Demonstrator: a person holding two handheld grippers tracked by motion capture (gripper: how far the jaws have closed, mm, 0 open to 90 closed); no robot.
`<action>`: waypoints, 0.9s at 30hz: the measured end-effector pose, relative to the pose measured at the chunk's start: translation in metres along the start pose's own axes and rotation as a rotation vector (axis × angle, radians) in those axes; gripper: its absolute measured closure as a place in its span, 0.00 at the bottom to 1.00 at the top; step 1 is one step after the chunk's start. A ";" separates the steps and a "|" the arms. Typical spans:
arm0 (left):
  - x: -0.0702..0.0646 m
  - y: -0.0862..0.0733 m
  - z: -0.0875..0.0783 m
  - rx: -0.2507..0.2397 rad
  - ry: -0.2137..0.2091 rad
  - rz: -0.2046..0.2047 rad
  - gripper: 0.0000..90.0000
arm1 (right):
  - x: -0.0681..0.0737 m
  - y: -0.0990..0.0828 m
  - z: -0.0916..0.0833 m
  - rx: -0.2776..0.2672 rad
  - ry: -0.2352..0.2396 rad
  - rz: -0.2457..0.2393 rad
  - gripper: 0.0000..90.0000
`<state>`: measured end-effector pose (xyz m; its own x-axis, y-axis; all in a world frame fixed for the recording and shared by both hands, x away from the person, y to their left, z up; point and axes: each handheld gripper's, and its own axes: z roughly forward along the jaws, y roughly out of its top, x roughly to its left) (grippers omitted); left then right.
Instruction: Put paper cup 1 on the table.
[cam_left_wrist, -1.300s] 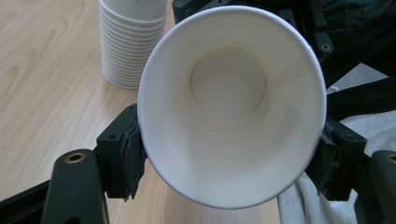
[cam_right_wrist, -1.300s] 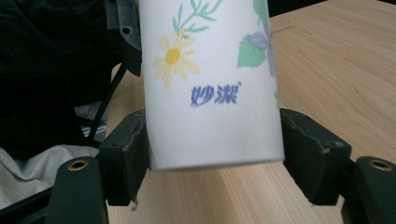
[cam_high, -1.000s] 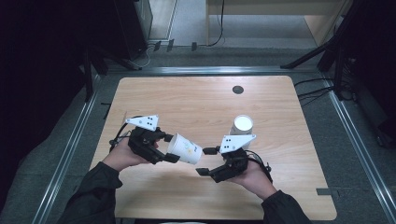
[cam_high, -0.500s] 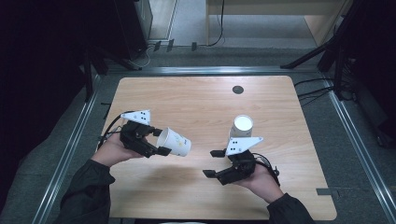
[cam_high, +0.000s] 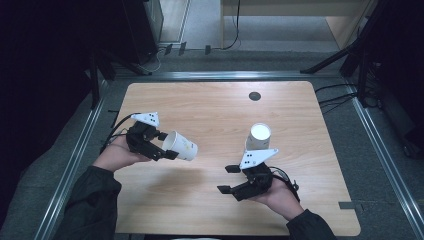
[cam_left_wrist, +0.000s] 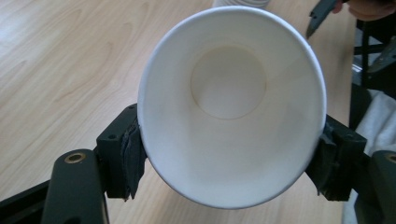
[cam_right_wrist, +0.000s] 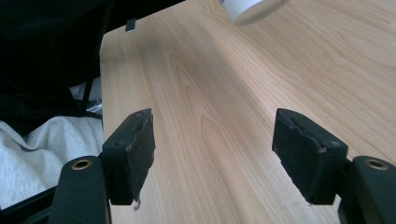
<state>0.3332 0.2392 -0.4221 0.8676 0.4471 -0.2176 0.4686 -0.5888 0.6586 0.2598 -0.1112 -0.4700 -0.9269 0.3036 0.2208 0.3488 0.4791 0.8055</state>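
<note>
A: High view. Left gripper (cam_high: 167, 150) is grasping a paper cup (cam_high: 181, 146) on its side, clear of the table (cam_high: 210, 107), mouth facing back toward the hand. Right gripper (cam_high: 226, 179) is hanging with its jaws spread and nothing between them. A second cup (cam_high: 258, 136) is standing upside down just beyond the right gripper.

B: Left gripper view?

A: The cup (cam_left_wrist: 232, 105) is sitting between the two pads (cam_left_wrist: 131, 154), rim nearest the camera, pads pressing its wall on both sides. Inside is bare.

B: Right gripper view?

A: Jaws are standing wide, only table (cam_right_wrist: 224, 107) between them; the second cup (cam_right_wrist: 252, 9) is showing ahead, at the top edge.

B: Step in hand?

A: I judge the left is carrying its cup to stack with the standing one. Next move is calling for turning the cup mouth down, lining it over the second cup, and lowering squarely; the right could steady that cup.
</note>
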 end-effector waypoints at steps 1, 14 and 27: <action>0.003 -0.001 -0.001 0.000 0.004 -0.006 0.28 | 0.000 0.000 0.001 0.001 0.002 0.002 0.33; 0.054 -0.002 -0.012 0.104 0.123 -0.133 0.28 | -0.004 -0.001 0.002 -0.009 -0.007 0.014 0.34; 0.078 0.011 -0.011 0.347 0.256 -0.146 0.28 | -0.006 0.000 0.008 0.003 -0.003 0.004 0.34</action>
<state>0.4044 0.2748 -0.4240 0.7396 0.6687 -0.0766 0.6490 -0.6783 0.3445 0.2665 -0.1059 -0.4754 -0.9251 0.3077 0.2227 0.3530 0.4802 0.8030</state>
